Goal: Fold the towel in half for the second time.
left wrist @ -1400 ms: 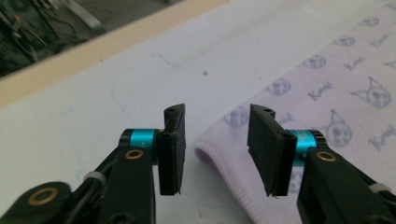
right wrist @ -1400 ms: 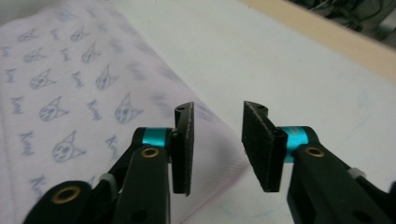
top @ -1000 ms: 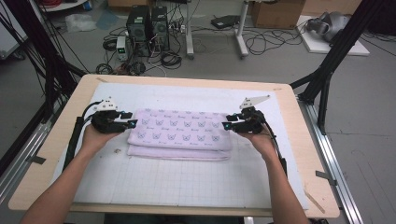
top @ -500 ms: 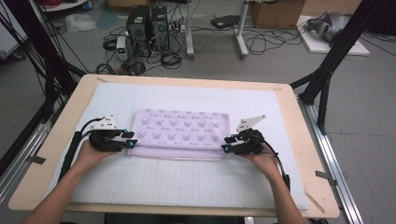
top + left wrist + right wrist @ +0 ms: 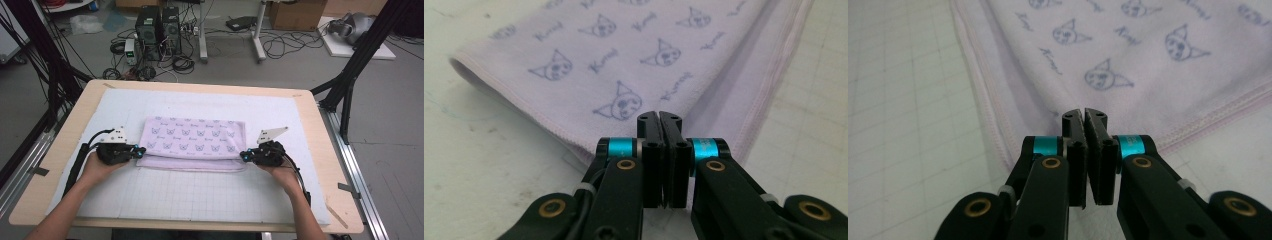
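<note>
Both tongs sit low at the near corners of a folded lilac towel [image 5: 192, 143], one at each end. At the left end, the left tongs [image 5: 141, 149] have just been closing and now stand pressed together; seen from the left gripper view [image 5: 659, 116], the jaws meet right at the towel's near corner, and the cloth edge seems to be nipped between them, though the tips hide the exact spot, so I would not swear to it. At the right end, the right tongs [image 5: 243, 156] have likewise just been closing, and in the right gripper view [image 5: 1083, 113] their jaws stand almost flat against each other at the towel's hemmed corner, again apparently with a fold of cloth caught in them. The towel, printed with small cat faces and script, lies flat on the white gridded mat [image 5: 200, 195] that covers the wooden counter [image 5: 330, 150], roughly in the middle, its long side running left to right. Its upper layer sits a little short of the lower one, so a pale band of the bottom layer shows along the near edge. A person's hands [image 5: 97, 167] hold the grippers from the near side, forearms coming in over the mat.
</note>
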### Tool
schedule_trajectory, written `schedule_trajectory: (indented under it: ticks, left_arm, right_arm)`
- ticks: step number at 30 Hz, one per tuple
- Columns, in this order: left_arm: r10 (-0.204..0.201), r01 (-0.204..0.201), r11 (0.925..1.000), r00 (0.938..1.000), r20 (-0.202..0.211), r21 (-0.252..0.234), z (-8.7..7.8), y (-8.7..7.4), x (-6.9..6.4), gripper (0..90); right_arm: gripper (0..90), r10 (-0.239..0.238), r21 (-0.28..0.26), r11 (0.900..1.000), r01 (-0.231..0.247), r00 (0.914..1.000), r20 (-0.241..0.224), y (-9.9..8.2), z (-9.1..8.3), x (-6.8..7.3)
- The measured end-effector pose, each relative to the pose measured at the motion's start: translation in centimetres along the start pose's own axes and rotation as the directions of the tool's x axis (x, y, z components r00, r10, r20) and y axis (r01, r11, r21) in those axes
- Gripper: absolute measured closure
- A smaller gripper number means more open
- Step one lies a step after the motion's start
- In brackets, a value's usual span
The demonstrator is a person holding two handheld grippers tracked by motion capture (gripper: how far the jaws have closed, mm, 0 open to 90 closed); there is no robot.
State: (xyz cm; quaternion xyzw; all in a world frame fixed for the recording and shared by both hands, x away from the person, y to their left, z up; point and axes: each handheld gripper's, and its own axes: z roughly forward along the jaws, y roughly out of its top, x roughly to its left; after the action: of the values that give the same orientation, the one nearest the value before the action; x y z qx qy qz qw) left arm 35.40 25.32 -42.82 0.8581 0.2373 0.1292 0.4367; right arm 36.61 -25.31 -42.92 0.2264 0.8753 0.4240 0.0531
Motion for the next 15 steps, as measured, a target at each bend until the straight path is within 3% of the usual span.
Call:
schedule_trajectory:
  ticks: [7,12,15]
  left_arm:
    - [0.037,-0.037,0.999,0.9993,-0.002,-0.025,-1.6,1.0,-1.3,87.9]
    - [0.039,-0.038,0.9992,0.9991,0.016,-0.013,-2.0,-0.5,-2.6,87.9]
    - [0.038,-0.04,0.9989,0.9984,0.041,0.027,-1.4,-1.5,-3.2,87.4]
  right_arm:
    - [88.1,-0.036,-0.044,0.9984,0.035,0.9994,-0.001,0.9,-1.9,1.3]
    - [88.1,-0.051,-0.018,0.9986,0.051,0.9984,-0.023,0.3,-2.4,2.4]
    - [87.9,-0.04,0.012,0.9991,0.041,0.9984,-0.039,-0.4,-2.0,2.7]
